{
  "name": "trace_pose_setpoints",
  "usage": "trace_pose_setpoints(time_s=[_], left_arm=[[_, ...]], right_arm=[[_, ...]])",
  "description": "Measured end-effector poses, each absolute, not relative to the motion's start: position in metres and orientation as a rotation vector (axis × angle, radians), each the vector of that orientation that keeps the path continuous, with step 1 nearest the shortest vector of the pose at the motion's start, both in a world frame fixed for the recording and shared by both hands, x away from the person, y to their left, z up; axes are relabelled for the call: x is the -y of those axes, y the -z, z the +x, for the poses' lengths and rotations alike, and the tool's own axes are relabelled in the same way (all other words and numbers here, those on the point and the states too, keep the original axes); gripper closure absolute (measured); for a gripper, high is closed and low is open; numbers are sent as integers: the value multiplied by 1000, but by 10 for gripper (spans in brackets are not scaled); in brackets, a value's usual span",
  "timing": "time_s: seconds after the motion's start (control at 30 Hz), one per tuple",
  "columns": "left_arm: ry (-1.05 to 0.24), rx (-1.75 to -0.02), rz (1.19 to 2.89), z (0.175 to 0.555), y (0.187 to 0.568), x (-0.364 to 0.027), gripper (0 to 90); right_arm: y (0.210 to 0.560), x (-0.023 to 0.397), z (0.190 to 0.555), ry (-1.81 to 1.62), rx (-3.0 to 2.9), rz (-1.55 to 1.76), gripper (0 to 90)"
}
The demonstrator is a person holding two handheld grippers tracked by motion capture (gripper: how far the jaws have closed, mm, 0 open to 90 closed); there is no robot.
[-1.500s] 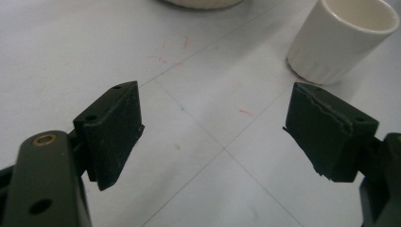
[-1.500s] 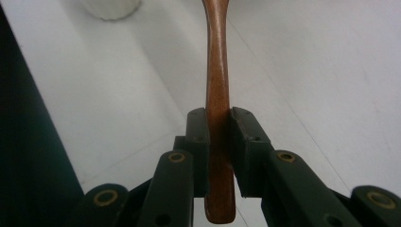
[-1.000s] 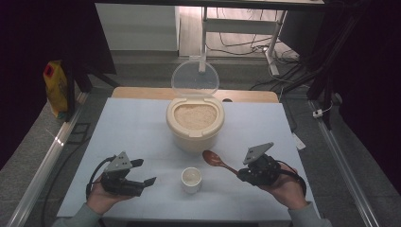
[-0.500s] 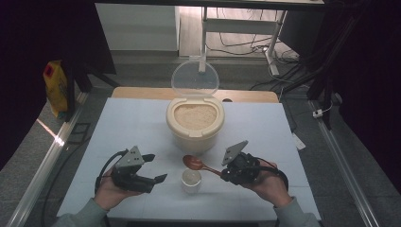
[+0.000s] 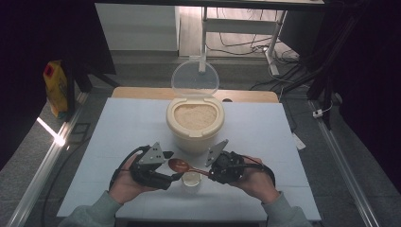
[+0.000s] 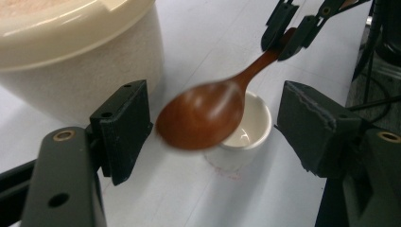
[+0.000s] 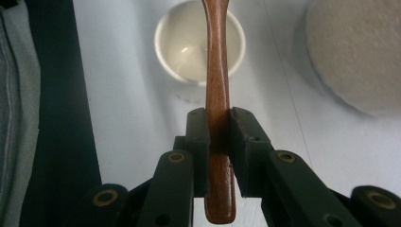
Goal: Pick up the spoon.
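- Right gripper (image 5: 208, 171), seen in the high view, held in the right hand (image 5: 255, 182) at the near edge of the table (image 5: 118, 123), pointing toward the table's middle.
- Jaws clamped on the handle of the wooden spoon (image 7: 217, 94), pads pressing it from both sides in the right gripper view, handle end sticking out behind them.
- Spoon roughly level, bowl of the spoon (image 6: 201, 116) hanging above the small white cup (image 6: 246, 137) and partly over its rim.
- Left gripper (image 6: 213, 118) held in the left hand (image 5: 125, 182), forearm coming in from the bottom edge, gripper aimed across at the right one.
- Jaws apart, having just been closing a little; spoon bowl and cup between them in the left gripper view, pads touching neither.
- Cup (image 5: 191, 178) standing on the table between the two grippers, nothing visible inside but a sheen.
- Cream container (image 5: 195, 124) just behind the cup, full of pale grains, with its clear lid (image 5: 195, 79) tipped up at the back.
- Grey sleeve (image 5: 90, 213) showing at the left wrist, another at the right.
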State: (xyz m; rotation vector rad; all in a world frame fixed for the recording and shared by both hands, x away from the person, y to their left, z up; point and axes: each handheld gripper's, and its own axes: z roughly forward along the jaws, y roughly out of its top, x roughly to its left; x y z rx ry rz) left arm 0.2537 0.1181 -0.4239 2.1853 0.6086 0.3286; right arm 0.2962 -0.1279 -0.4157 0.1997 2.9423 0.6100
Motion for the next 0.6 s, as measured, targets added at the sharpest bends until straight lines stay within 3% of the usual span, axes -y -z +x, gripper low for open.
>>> trace_pose_setpoints(time_s=[0.33, 0.6], left_arm=[[-319, -496, 2351, 256, 428, -90, 370], [-292, -450, 2442, 259, 436, -82, 507]], right_arm=[[419, 108, 293, -562, -2955, 129, 774], [415, 99, 284, -572, -2941, 61, 774]])
